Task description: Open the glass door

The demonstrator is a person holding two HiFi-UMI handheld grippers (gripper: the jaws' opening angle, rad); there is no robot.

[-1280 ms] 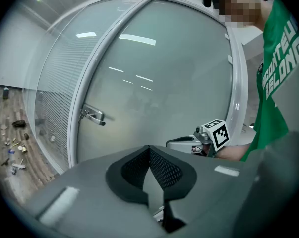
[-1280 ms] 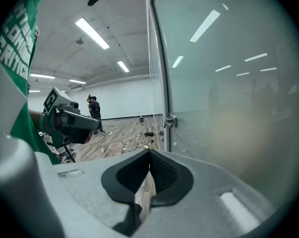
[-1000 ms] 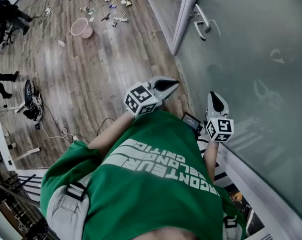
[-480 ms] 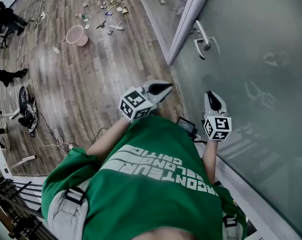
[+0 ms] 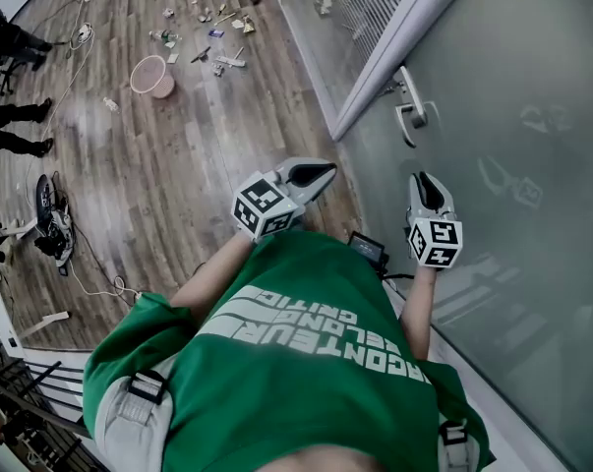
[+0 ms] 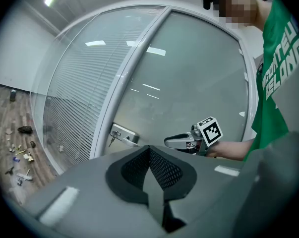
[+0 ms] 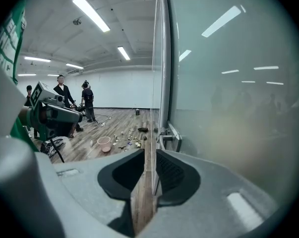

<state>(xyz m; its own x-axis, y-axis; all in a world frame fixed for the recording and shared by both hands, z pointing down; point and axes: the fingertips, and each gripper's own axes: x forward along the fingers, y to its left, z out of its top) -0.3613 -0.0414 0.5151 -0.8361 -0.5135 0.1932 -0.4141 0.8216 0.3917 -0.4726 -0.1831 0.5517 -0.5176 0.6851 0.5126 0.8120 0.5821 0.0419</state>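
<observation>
Glass door [image 5: 512, 185] and the approach to its handle. Right gripper [image 5: 426, 183]: the jaws stand a narrow slot apart, having just been opening, and only floor shows between them. It is raised beside the frosted pane, well short of the handle [image 5: 411, 106]. Left gripper [image 5: 321, 172]: the jaws are a slit apart with nothing between them, and it is held in front of the green shirt [image 5: 306, 362].

The handle, a metal lever, sits at the door's edge against the white frame [image 5: 394, 52]. A key [image 6: 111, 139] hangs at the lock plate beside it.

Likely hazards:
- The slot looks too narrow for the lever, so the jaws may butt against it or skate off the smooth metal.
- A careless reach may knock the key.
- A turned lock would hold the door, which cannot be judged here.
- The person stands close, so a swinging door may catch the body.

Legible writing: the white shirt lettering, seen upside down, reads partly "ELONG" and "CRITIC". The marker cubes [image 5: 436, 242] bear only black squares.
</observation>
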